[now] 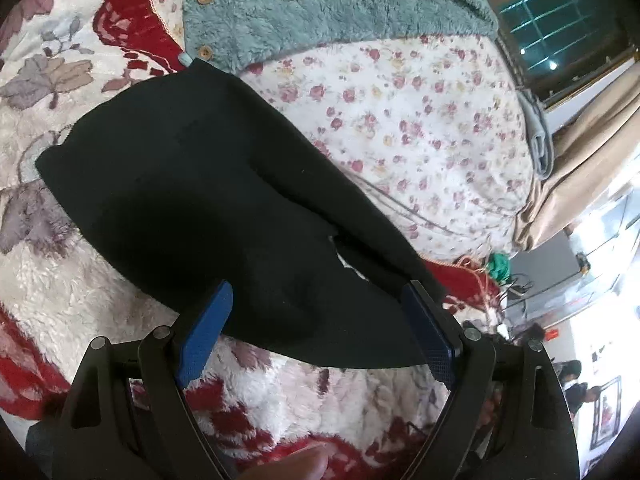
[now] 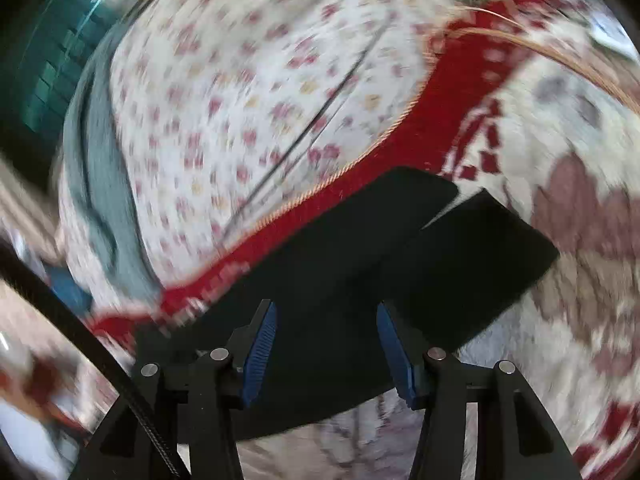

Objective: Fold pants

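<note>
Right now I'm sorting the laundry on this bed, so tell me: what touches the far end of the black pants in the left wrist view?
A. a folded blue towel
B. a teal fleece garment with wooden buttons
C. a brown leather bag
B: the black pants reach the teal fleece garment by its wooden buttons.

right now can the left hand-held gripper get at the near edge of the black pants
Probably yes: the left hand-held gripper is open right over the black pants, whose near edge lies between its fingers on the fluffy blanket, nothing in between.

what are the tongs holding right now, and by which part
Nothing. Both the left tongs and right tongs stand open over the black pants, their pads not pressing the cloth.
</note>
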A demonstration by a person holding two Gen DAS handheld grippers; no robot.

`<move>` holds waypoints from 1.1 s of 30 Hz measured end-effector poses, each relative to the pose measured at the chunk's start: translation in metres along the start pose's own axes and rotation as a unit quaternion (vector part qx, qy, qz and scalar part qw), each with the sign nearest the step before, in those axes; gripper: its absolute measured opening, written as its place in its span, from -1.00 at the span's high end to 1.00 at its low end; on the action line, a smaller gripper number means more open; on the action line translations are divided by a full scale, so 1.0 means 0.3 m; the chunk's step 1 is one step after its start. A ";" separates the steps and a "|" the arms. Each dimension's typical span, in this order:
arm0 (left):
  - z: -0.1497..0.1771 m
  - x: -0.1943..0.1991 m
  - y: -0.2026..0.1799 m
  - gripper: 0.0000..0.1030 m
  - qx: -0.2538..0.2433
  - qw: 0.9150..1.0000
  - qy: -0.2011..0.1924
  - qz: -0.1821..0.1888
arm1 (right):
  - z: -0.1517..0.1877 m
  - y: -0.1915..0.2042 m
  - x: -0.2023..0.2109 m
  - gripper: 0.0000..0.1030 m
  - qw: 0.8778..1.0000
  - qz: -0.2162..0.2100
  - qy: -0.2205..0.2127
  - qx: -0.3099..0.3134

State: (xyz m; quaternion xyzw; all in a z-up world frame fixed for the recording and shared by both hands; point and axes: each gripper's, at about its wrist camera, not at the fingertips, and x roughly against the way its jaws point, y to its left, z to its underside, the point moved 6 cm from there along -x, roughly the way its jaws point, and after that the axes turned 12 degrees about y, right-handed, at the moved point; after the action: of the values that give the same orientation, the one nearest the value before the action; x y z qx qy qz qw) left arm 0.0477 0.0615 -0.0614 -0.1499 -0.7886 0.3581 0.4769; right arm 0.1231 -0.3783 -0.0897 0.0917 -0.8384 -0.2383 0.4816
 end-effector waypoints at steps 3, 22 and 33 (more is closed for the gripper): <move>0.005 -0.004 0.005 -0.68 0.011 1.000 0.010 0.019 | 0.005 0.002 -0.026 0.01 1.000 -0.003 0.018 0.019; 0.000 -0.055 0.035 -0.68 0.037 0.998 0.040 0.011 | -0.318 0.364 -0.388 0.18 0.989 0.039 0.136 0.046; -0.016 0.028 0.034 -0.68 0.030 0.999 -0.006 -0.019 | -0.162 -0.010 -0.044 0.18 0.994 0.041 0.091 0.046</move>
State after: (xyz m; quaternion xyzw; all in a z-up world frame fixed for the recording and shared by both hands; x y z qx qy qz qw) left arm 0.0465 0.0754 -0.0620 -0.1186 -0.7831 0.3728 0.4834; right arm 0.1711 -0.3911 -0.0807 0.1005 -0.8043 -0.1703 0.5604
